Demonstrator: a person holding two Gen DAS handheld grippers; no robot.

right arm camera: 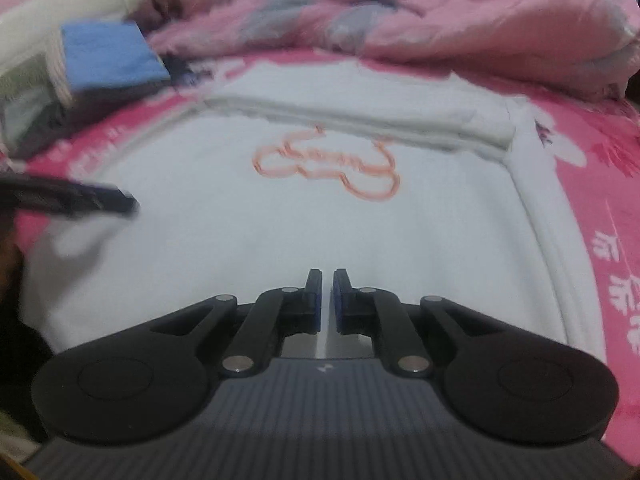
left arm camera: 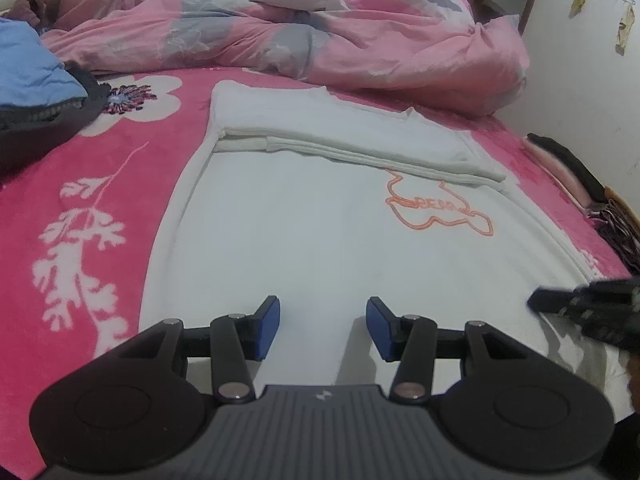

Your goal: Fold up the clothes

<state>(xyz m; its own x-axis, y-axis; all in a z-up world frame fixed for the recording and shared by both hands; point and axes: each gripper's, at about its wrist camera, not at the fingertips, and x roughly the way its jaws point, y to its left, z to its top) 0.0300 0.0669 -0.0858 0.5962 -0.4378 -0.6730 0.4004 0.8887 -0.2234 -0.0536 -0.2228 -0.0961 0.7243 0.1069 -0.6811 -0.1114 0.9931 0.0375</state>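
A white garment (left arm camera: 304,216) with an orange outline print (left arm camera: 440,210) is lying flat on a pink flowered bed (left arm camera: 80,208). Its sides and far end are lying turned in, leaving a neat rectangle, so the folding is looking partly done; the near half is lying unfolded. The left tongs (left arm camera: 323,328) are hovering wide open, holding nothing. The right tongs (right arm camera: 328,300) are sitting almost closed, a thin gap showing, apparently empty.

A pink bedspread (left arm camera: 60,184) with white flowers and leafy sprigs covers the bed. A rumpled pink and grey duvet (left arm camera: 360,40) is heaped along the far side. A folded blue cloth (left arm camera: 28,72) sits on dark clothing (left arm camera: 44,124) at the left.
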